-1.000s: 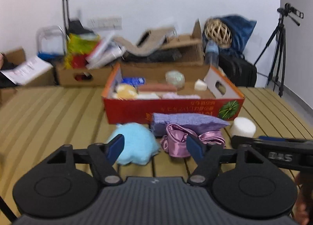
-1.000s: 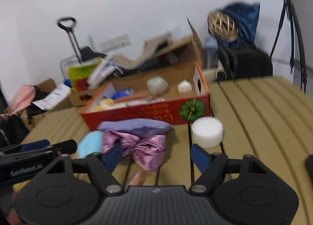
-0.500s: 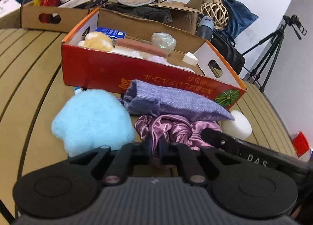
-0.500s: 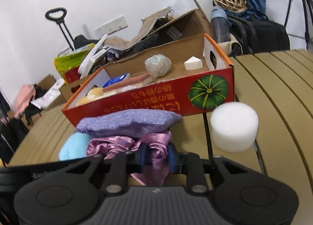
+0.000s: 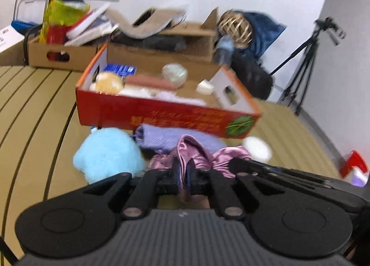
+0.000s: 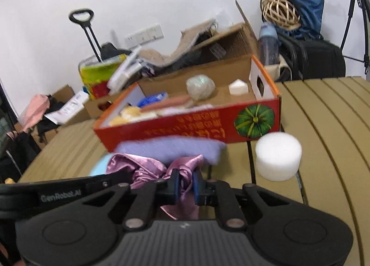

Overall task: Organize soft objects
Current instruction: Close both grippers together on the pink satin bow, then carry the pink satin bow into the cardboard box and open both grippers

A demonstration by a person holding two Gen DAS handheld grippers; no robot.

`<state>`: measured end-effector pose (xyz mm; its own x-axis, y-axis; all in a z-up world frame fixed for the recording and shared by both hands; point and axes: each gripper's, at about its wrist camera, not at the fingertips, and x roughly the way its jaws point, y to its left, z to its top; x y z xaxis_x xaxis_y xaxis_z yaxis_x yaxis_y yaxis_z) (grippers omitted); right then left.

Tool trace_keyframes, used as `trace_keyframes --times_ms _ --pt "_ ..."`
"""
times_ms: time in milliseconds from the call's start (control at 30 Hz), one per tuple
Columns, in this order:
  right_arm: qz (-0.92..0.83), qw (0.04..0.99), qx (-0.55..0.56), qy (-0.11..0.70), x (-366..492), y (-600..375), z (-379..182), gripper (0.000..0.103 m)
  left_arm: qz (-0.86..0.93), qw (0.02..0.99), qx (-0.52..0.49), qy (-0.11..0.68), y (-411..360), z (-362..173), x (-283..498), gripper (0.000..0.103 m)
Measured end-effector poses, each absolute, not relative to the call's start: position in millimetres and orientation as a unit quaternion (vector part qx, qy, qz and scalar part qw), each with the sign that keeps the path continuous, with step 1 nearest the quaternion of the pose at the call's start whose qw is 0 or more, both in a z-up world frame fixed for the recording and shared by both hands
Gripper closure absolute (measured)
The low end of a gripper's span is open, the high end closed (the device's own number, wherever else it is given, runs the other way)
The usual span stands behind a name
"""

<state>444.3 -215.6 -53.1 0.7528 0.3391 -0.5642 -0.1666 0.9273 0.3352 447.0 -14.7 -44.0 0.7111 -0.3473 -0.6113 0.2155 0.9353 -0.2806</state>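
Left to right across my slatted tan surface (image 5: pixel 34 113): a pale blue fluffy pad (image 5: pixel 108 150), plush and rounded, lies at the left, just beside the satin. My left claw (image 5: pixel 182 171) is closed tight on a fold of the pink satin scrunchie (image 5: pixel 192 148), with almost no gap between the blue pads. My right claw (image 6: pixel 186 183) is likewise clamped on another fold of the same scrunchie (image 6: pixel 148 166), so the piece spans both claws. Whether it is clear of the surface I cannot tell.

Behind it lies a lavender woven pouch (image 6: pixel 171 148), flat and limp, against the front wall of the red cardboard box (image 6: pixel 185 127), which already holds several soft items. At the right stands a white foam cylinder (image 6: pixel 278 156), upright and apart from the box.

Assessment: the step in hand appears to be carrying the scrunchie to the box. Satin is slick and gathered, so it may slip from a thin pinch; I should keep both grips firm, raise both claws together, and clear the pouch and box wall before releasing. The foam and blue pad look compressible and light.
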Motion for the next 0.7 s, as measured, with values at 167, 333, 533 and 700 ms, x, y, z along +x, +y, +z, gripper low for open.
trace_keyframes --times_ms 167,333,533,700 --pt "0.150 0.933 0.135 0.298 383.6 -218.2 -17.2 0.092 -0.162 0.927 -0.103 0.322 -11.9 -12.6 387.8 0.097" --pt "0.156 0.945 0.117 0.264 346.9 -216.9 15.4 0.092 -0.166 0.936 -0.111 0.291 -9.7 11.7 354.2 0.097" --pt "0.160 0.952 0.106 0.240 341.2 -217.2 42.9 0.092 -0.183 0.938 -0.120 0.268 -7.6 36.0 357.2 0.097" --pt "0.165 0.960 0.076 0.214 398.0 -214.4 72.7 0.092 -0.204 0.933 -0.147 0.257 0.5 58.7 428.1 0.097"
